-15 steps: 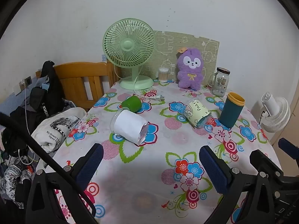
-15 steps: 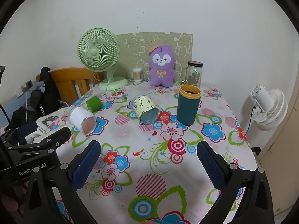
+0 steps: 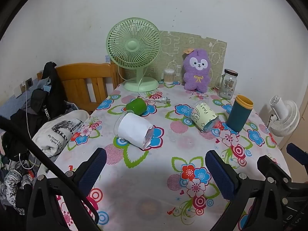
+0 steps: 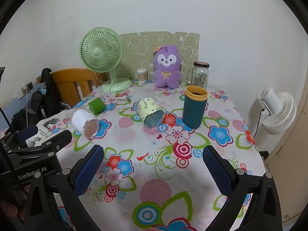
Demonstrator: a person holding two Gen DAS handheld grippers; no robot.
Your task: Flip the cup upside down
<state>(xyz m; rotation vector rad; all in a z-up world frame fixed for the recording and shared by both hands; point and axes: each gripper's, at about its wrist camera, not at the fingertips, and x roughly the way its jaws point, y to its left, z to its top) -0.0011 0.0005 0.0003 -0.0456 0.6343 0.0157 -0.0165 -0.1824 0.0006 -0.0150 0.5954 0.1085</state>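
Note:
A teal cup with a yellow rim [image 3: 239, 116] [image 4: 194, 107] stands upright, mouth up, on the floral table. A clear cup with a white sleeve [image 3: 133, 130] [image 4: 84, 123], a clear cup with a pale yellow sleeve [image 3: 204, 117] [image 4: 150, 111] and a small green cup [image 3: 136, 106] [image 4: 96, 106] lie on their sides. My left gripper [image 3: 155, 170] is open and empty above the near table, short of the white cup. My right gripper [image 4: 153, 164] is open and empty, short of the teal cup.
At the table's back stand a green fan [image 3: 134, 53], a cotton-swab jar [image 3: 168, 76], a purple plush toy [image 3: 196, 70] and a glass jar [image 3: 228, 83]. A wooden chair [image 3: 84, 80] and clothes [image 3: 57, 132] are at left. A white fan [image 4: 277, 109] stands at right.

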